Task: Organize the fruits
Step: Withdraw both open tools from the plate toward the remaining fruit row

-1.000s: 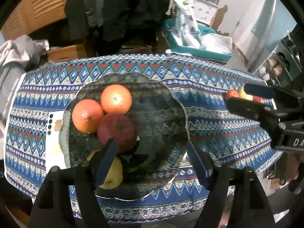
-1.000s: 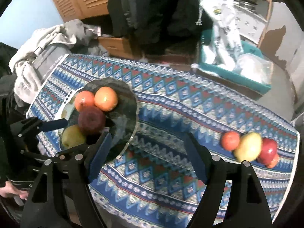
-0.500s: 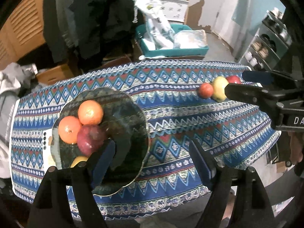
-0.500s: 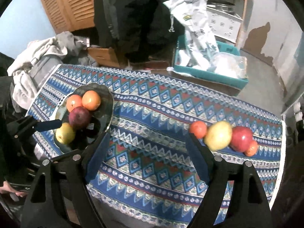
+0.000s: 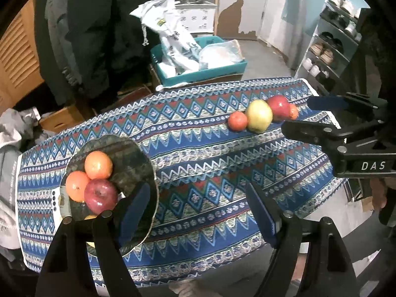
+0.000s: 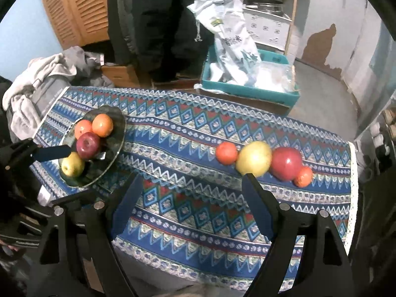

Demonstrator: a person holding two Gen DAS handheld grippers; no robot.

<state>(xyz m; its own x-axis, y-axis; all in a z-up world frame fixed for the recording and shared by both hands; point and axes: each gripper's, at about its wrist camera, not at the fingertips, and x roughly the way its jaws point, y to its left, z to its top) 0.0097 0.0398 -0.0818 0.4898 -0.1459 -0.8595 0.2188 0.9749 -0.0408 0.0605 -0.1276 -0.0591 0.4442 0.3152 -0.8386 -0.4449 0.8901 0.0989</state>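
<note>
Left view: left claw (image 5: 198,210) wide open, holding nothing. It's swung off the plate (image 5: 138,153), which now sits off to its left with four fruits; the loose row (image 5: 259,116) has come into view ahead-right, right claw (image 5: 309,115) beside it.

Right view: right claw (image 6: 190,198) open too, empty. The row (image 6: 262,160) has slid in, yellow apple (image 6: 253,158) right at its right fingertip (image 6: 250,185). Looks like that's the next grab.

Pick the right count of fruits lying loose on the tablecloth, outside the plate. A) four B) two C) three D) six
A: four lie in a row: a small orange, a yellow apple, a red apple and another small orange; the rest sit on the plate.
</note>
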